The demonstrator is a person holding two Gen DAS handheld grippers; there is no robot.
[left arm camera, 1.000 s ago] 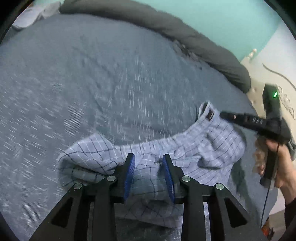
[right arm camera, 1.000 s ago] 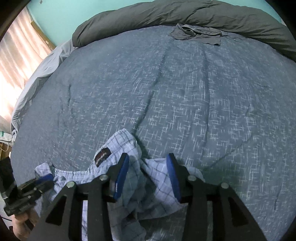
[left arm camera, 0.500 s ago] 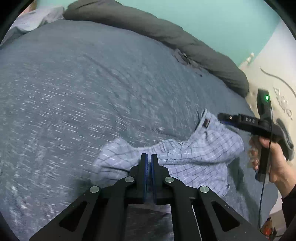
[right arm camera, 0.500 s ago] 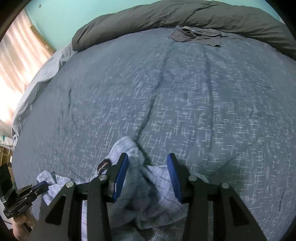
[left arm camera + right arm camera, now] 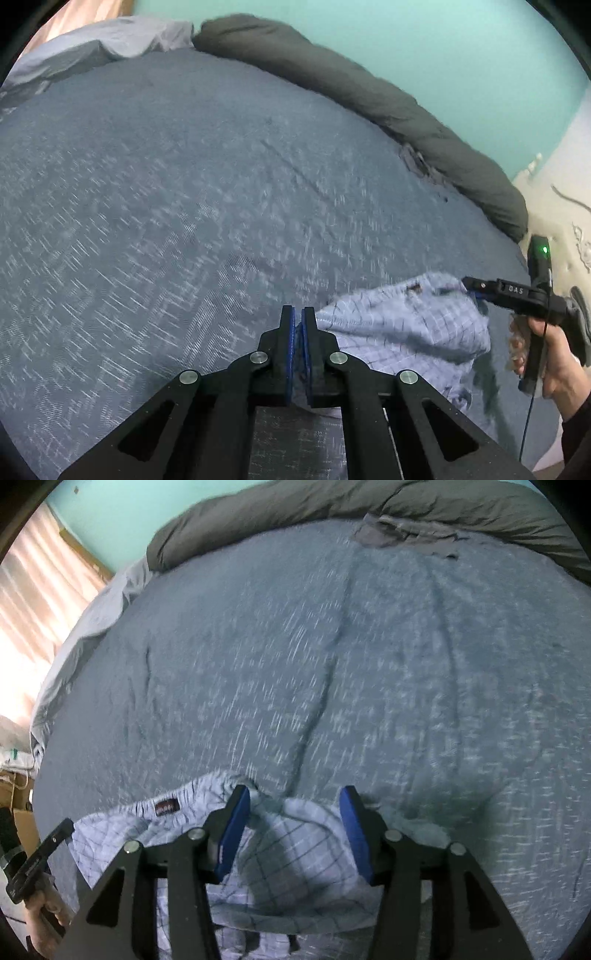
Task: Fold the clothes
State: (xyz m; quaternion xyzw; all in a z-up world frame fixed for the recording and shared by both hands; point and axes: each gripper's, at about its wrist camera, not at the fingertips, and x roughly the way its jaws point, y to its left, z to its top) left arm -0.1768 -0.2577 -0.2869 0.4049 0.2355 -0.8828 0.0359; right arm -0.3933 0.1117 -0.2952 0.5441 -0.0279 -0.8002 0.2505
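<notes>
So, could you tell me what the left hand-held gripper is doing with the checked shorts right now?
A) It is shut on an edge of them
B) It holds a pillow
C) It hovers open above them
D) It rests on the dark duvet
A: the left hand-held gripper has its blue pads pressed together on an edge of the checked shorts, which lie on the blue bedspread.

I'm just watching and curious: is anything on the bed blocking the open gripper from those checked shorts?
Nothing visible does. The right gripper hangs directly over the checked shorts, jaws just opening wider, cloth below them but not pinched. The left gripper is already shut on the shorts' edge. The only other item, a grey garment, lies far off.
</notes>
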